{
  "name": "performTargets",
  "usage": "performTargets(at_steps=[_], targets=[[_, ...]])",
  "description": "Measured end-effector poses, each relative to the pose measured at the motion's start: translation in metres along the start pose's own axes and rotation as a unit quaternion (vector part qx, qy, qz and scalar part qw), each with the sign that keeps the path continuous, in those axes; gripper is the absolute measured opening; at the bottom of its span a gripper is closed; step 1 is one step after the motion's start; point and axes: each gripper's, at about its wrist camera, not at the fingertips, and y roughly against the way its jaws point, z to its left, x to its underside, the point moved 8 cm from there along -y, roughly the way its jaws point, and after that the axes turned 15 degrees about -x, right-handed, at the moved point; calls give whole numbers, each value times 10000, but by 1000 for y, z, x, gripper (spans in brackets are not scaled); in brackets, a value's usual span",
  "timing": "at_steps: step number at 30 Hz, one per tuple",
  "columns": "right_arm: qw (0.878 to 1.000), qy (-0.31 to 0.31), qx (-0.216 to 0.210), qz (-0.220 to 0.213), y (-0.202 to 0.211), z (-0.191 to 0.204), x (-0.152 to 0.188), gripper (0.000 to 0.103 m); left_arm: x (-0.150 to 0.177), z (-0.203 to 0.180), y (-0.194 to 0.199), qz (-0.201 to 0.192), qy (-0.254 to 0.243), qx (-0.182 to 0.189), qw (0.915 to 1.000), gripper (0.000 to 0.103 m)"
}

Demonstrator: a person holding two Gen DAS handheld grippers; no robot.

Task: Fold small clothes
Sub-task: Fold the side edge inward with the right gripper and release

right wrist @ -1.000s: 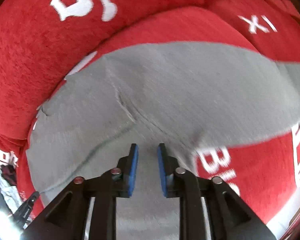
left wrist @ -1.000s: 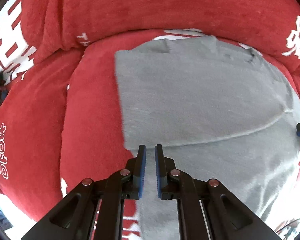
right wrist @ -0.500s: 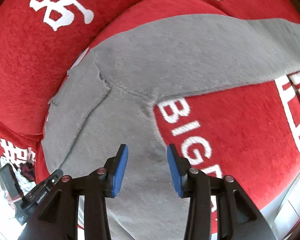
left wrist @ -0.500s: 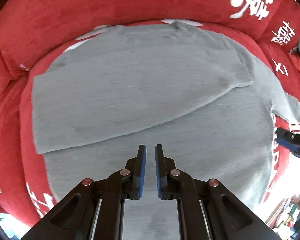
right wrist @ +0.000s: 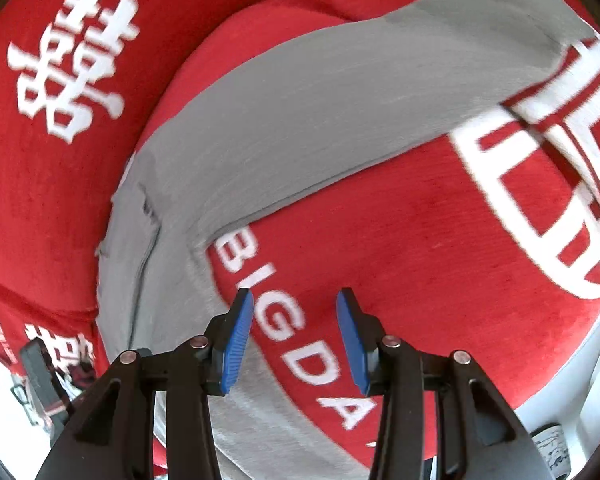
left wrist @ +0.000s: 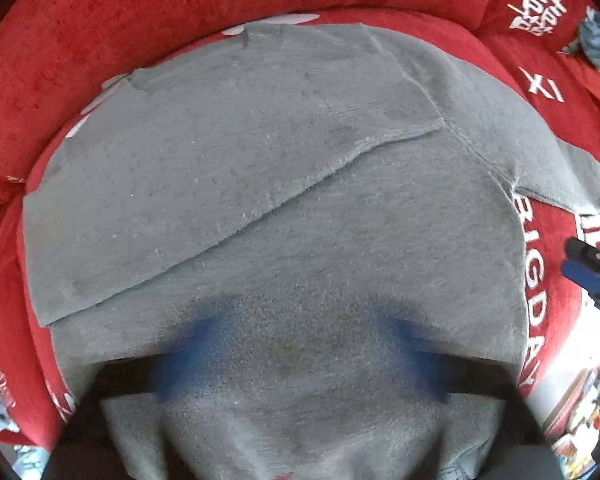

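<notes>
Grey shirt (left wrist: 300,184) lies partly folded on the red cushion (left wrist: 80,40), filling mid-frame; left gripper (left wrist: 300,356), blurred, has just sprung wide, nothing held. Right gripper (right wrist: 295,332), lower centre, stands half-open and empty over the cushion lettering.

Left gripper (left wrist: 300,360) jaws motion-blurred.

The garment (left wrist: 284,184) lies spread on the sofa seat cushion (right wrist: 440,248), backrest cushions (left wrist: 180,4) along the frame's top.
</notes>
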Motion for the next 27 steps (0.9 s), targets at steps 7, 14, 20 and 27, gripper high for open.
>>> performTargets(at_steps=[7, 14, 20, 27], targets=[[9983, -429, -147, -368, 24, -29, -20, 56, -12, -23, 9, -123, -193, 38, 9997, 101], [9925, -765, -120, -944, 53, -61, -54, 56, -37, -36, 6, -147, -204, -52, 9997, 101], [9797, -1244, -155, -1564, 75, -98, -82, 57, -49, -57, 7, -102, -214, 303, 9993, 101], [9580, -1770, -762, -2126, 83, -118, -110, 57, -65, -79, 8, -180, -98, 402, 9990, 101]])
